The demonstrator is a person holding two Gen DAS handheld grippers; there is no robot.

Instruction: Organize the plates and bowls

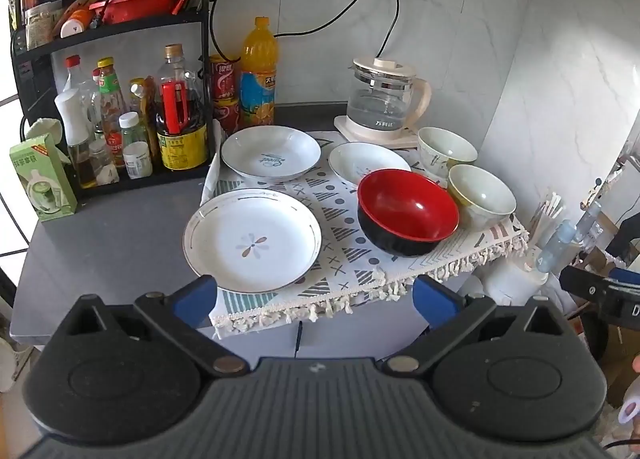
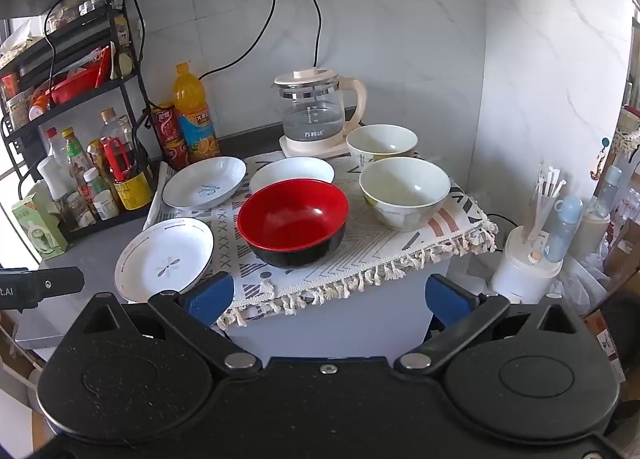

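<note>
We've got both the left gripper (image 1: 314, 299) and right gripper (image 2: 330, 295) wide open, empty, with the flower plate (image 1: 253, 240) and red bowl (image 2: 294, 221) just ahead.

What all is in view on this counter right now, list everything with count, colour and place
plates: three, white, left and middle of the cloth
red bowl: one, red inside, black outside, cloth centre
pale bowls: two, cream, right side of the cloth
cloth: one, patterned, fringed, under the dishes
kettle: one, glass and cream, behind the dishes
orange drink bottle: one, back left
rack: one, black, left, holding condiment bottles
left hand-held gripper: open, empty
right hand-held gripper: open, empty
</note>
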